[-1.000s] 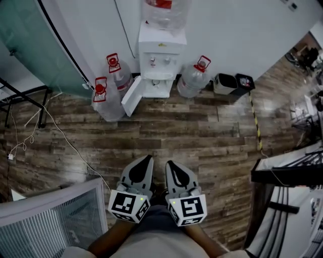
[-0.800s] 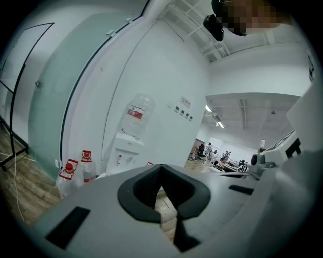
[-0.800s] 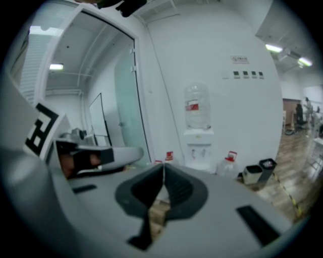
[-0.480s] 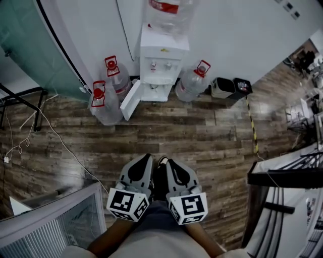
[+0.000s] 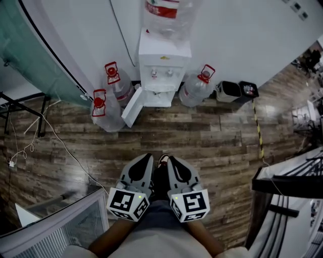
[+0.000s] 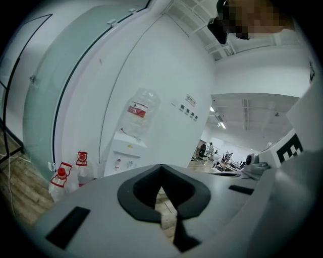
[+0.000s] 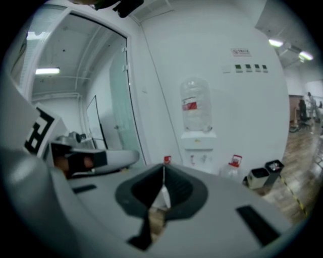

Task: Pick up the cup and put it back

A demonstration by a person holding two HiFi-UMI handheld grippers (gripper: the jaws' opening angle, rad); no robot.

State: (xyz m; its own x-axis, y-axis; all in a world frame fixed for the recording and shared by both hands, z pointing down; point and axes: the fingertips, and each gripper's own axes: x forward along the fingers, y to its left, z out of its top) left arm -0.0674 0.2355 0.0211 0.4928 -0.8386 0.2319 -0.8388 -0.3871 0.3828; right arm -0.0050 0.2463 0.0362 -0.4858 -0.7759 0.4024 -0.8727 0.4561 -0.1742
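Work has not begun, we judge: left claw (image 5: 145,160) and right claw (image 5: 172,162) are both closed on nothing, no cup shows anywhere, and the water dispenser (image 5: 162,70) stands far across the floor (image 5: 212,143).

the cup cannot be made out in any view; it is either hidden or too small to tell. the tall white plastic water dispenser (image 5: 164,65) stands upright against the white wall (image 5: 242,40), at the far edge of the brown wood-plank floor (image 5: 202,141). a clear water bottle (image 5: 164,15) with a red label sits upside down on its top. its small white lower door (image 5: 132,107) hangs swung open to the left. what lies in the compartment (image 5: 157,99) behind the door is too small to tell.
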